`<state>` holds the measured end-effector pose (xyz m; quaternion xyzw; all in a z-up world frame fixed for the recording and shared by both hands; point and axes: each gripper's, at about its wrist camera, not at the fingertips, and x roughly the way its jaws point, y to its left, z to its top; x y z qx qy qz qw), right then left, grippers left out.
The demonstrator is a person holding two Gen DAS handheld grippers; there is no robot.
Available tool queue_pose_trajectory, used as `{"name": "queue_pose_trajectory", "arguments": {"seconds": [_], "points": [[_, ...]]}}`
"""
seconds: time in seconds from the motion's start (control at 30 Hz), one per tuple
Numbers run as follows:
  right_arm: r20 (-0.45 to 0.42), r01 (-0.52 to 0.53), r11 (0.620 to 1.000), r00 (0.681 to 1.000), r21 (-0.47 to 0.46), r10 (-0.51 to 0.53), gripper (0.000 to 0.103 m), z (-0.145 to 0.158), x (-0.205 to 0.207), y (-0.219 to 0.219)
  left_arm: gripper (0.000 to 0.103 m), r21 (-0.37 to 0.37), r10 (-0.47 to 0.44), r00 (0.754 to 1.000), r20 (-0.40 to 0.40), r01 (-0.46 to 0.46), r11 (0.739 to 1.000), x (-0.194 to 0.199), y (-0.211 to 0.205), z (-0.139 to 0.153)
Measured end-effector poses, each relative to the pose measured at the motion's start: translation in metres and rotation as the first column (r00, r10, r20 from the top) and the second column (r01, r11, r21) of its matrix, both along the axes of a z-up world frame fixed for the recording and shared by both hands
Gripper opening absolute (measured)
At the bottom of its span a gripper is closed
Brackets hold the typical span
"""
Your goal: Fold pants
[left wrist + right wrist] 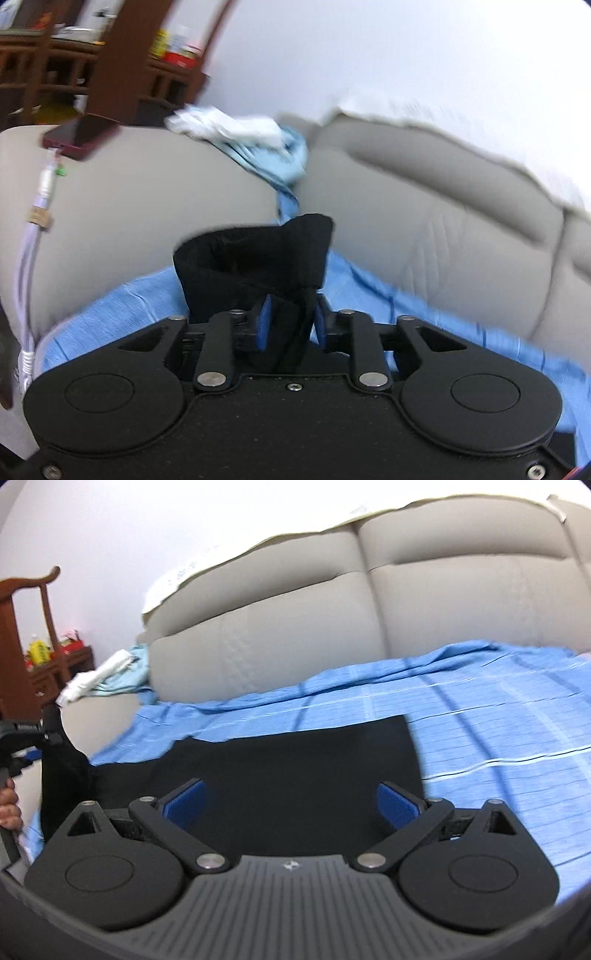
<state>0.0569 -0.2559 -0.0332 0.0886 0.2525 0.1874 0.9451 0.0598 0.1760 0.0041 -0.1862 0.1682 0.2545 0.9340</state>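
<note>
The black pants (pixel 295 768) lie spread on a blue sheet (pixel 480 720) over the sofa seat. In the left wrist view my left gripper (pixel 291 325) is shut on a bunched end of the pants (pixel 255 258), which stands up above the blue pads and is lifted off the sheet. The right wrist view shows the same gripper (pixel 26 734) at the far left edge, with black cloth (pixel 62 760) hanging from it and a hand (pixel 9 805) below. My right gripper (pixel 291 797) hovers open over the flat part of the pants, with nothing pinched between its fingers.
Grey sofa back cushions (pixel 277 638) rise behind the sheet. A dark red phone (pixel 77 136) with a white cable (pixel 33 236) rests on the armrest (pixel 147 192). White and light-blue cloths (pixel 236 129) are heaped at the armrest's far end. Wooden furniture (pixel 122 55) stands beyond.
</note>
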Motion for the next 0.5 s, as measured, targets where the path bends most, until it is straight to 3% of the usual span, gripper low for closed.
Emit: {"name": "queue_pose_trajectory", "arguments": {"seconds": [0.2,0.33,0.4,0.5], "points": [[-0.051,0.061,0.998,0.997,0.026,-0.060,0.103,-0.017,0.005,-0.013,0.009,0.063,-0.201,0.977,-0.068,0.206,0.977,0.016,-0.048,-0.012],[-0.043,0.084,0.996,0.996,0.040,-0.083,0.103,-0.020,0.007,-0.018,0.009,0.053,-0.359,0.931,-0.062,0.363,0.930,0.025,-0.094,-0.010],[-0.044,0.103,0.994,0.994,0.045,-0.101,0.103,-0.021,0.008,-0.021,0.010,0.061,-0.483,0.874,-0.061,0.486,0.872,0.029,-0.126,-0.009],[-0.055,0.140,0.989,0.989,0.047,-0.138,0.103,-0.024,0.006,-0.032,0.016,0.002,-0.692,0.711,-0.126,0.697,0.717,0.039,-0.175,-0.018]]}}
